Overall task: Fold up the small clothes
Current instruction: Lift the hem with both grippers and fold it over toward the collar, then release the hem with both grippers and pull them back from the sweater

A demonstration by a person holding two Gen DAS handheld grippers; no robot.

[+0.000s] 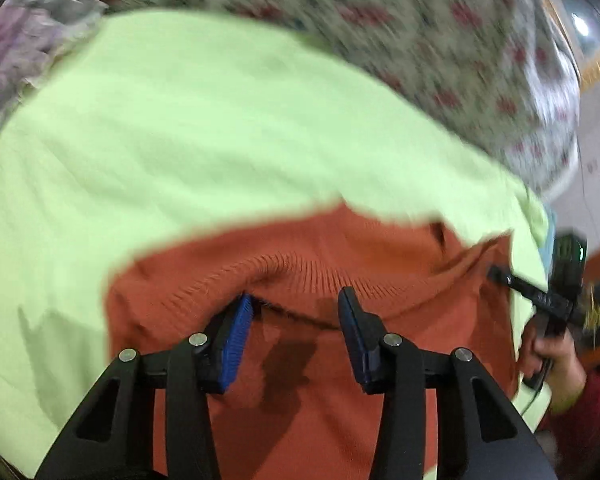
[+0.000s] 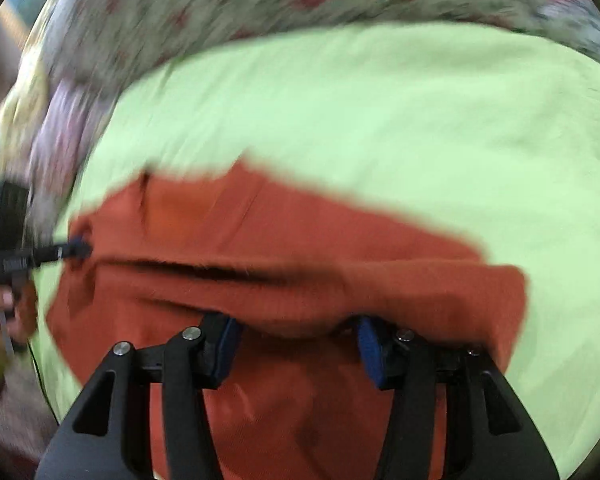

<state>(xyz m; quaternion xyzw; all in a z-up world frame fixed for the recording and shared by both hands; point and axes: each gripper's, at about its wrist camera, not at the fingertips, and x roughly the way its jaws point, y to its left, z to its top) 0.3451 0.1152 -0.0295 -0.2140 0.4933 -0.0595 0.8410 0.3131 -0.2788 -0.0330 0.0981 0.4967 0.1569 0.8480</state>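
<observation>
A rust-orange knit garment (image 1: 308,248) lies on a light green cloth (image 1: 204,128). In the left wrist view my left gripper (image 1: 296,304) is open, its blue pads (image 1: 236,336) just over the garment's ribbed edge (image 1: 292,268). In the right wrist view my right gripper (image 2: 296,328) is open, with a fold of the orange garment (image 2: 300,280) draped across the fingertips (image 2: 370,344). The other gripper shows at the garment's right edge in the left view (image 1: 536,296) and at its left edge in the right view (image 2: 60,252). Both views are motion-blurred.
A floral bedsheet (image 1: 420,32) lies beyond the green cloth, also in the right view (image 2: 220,4). A crumpled pinkish cloth (image 1: 24,40) sits at far left. A person's hand (image 1: 556,360) holds the right gripper. The bed edge (image 1: 568,168) is at right.
</observation>
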